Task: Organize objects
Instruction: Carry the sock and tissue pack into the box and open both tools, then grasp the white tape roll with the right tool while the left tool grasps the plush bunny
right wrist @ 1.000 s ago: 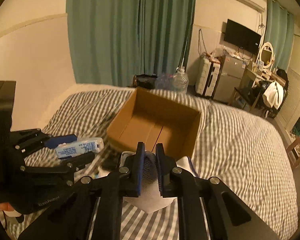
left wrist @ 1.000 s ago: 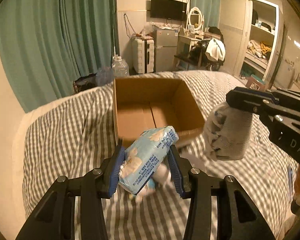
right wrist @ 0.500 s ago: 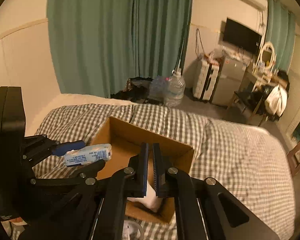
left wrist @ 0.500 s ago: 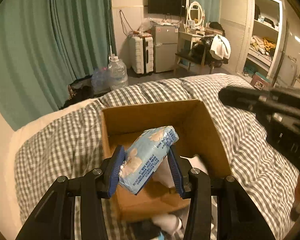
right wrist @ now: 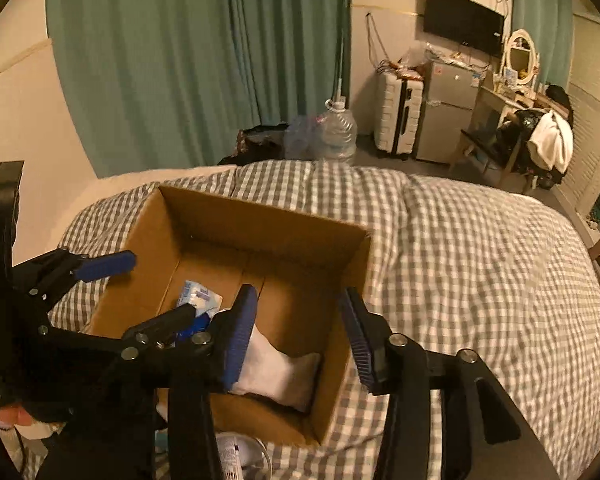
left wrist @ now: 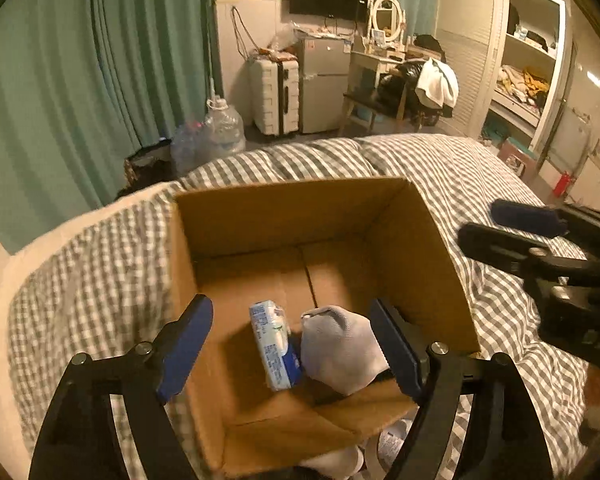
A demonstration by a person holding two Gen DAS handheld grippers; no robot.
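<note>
**Both Grippers Open Above the Cardboard Box**

The left gripper [left wrist: 290, 344] is positioned over the near left part of the cardboard box [left wrist: 416, 248], with its 2 blue-padded jaws spread wide and nothing held between them. In the right wrist view, the same gripper [right wrist: 156, 284] is seen entering from the left edge.

The box is placed on a grey-and-white checked bedcover [left wrist: 88, 264], with its top open. 2 items are seen on the box floor. A light blue tissue pack [left wrist: 274, 350] is located at the left, standing on its edge. A grey-white sock bundle [left wrist: 340, 348] is located just to its right, touching it. Both items lie near the front wall of the box.

The right gripper [right wrist: 300, 332] is held above the near right corner of the box, with its jaws parted and empty. The sock bundle [right wrist: 276, 372] is visible below them.

Past the bed, green curtains [right wrist: 204, 60] and a white suitcase [right wrist: 398, 114] are seen.
</note>
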